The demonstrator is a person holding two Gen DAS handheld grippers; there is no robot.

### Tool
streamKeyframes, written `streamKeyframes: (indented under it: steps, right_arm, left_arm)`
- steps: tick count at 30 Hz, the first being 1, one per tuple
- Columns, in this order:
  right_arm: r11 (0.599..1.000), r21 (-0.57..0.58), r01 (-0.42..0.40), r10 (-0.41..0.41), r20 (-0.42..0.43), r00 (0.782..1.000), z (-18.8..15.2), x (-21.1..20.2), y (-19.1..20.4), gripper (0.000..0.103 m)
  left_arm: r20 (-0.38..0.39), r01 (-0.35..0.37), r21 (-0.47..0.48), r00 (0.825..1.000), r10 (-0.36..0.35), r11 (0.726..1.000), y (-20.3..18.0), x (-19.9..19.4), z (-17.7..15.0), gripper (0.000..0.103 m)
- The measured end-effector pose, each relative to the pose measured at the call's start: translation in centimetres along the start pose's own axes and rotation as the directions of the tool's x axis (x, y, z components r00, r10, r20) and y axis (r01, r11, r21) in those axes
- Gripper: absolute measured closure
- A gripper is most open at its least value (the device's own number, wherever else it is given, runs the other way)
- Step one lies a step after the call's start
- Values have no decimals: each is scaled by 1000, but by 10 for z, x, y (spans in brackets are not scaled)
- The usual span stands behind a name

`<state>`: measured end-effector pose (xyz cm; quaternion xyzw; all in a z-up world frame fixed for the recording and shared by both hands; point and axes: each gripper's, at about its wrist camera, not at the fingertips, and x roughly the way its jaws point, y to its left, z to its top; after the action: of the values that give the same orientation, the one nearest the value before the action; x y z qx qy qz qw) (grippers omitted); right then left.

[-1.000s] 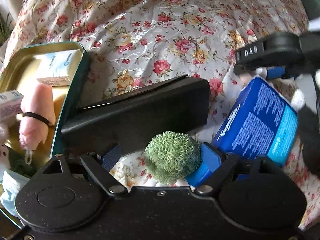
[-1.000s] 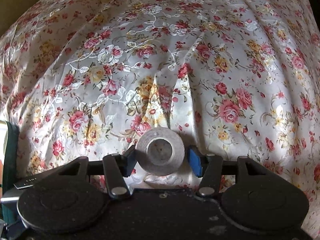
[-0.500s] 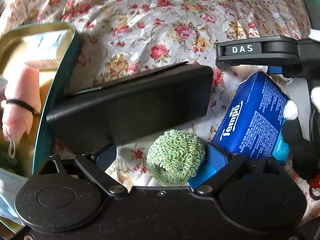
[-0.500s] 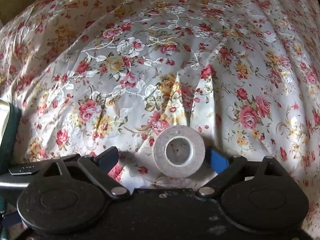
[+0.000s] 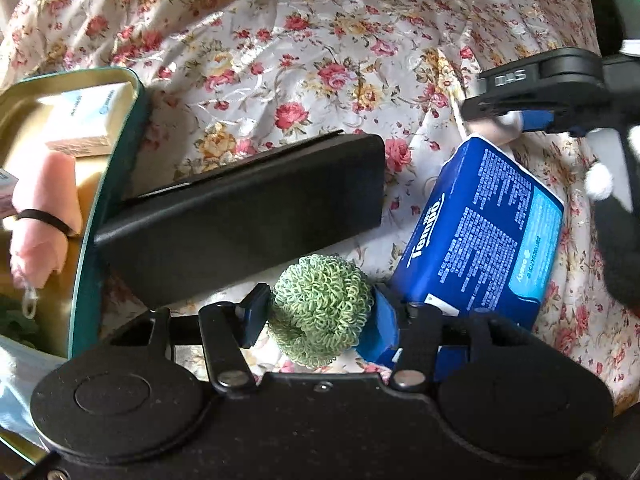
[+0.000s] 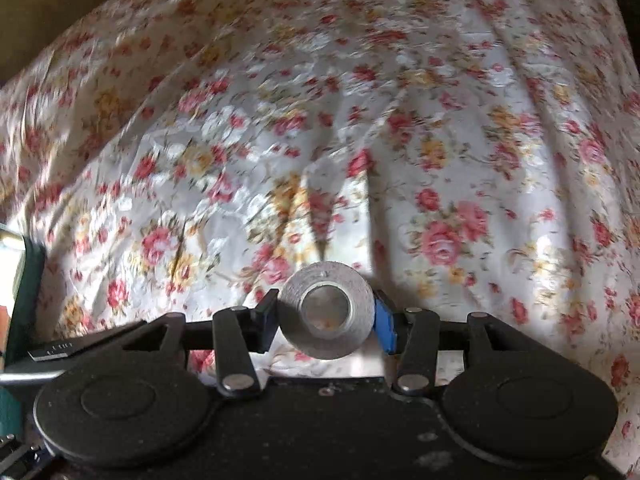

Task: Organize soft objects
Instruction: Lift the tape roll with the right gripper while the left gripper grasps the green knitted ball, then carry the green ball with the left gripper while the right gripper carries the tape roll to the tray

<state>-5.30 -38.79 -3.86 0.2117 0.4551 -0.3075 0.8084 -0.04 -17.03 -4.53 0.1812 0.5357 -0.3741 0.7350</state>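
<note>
Left gripper point(image 5: 320, 312) jaws closing on the green scrunchie point(image 5: 320, 310), green tin point(image 5: 110, 208) lying to its left.

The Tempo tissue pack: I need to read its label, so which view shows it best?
The left wrist view: the blue Tempo tissue pack lies on the floral cloth, printed face up. The right wrist view doesn't show it.

Tin tray point(image 5: 86, 240) cut off at left edge; floral cloth point(image 6: 360, 120) motion-blurred
</note>
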Motion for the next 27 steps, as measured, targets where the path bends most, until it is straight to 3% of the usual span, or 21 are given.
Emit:
streamKeyframes:
  steps: [6,13,20,27]
  right_arm:
    - [991,134,5,-8,20,1000,2,-19,-42,56]
    - [970,242,18,-33,55,998,-27,-52,-70,55]
    - [972,203,119,-146,124,981,-78,-93,-63,55]
    - [979,188,84,-108,126,986,-135,-122,-44,55]
  left_arm:
    - [33,-8,-23,999,9,1000,11,-23,0,50]
    - [93,7,-58,996,-1,998,24,-59,-1,50]
    - [106,8,-81,994,0,997,39,-79,-9,50]
    - [137,6,-92,991,7,996,57,-101,-11,50]
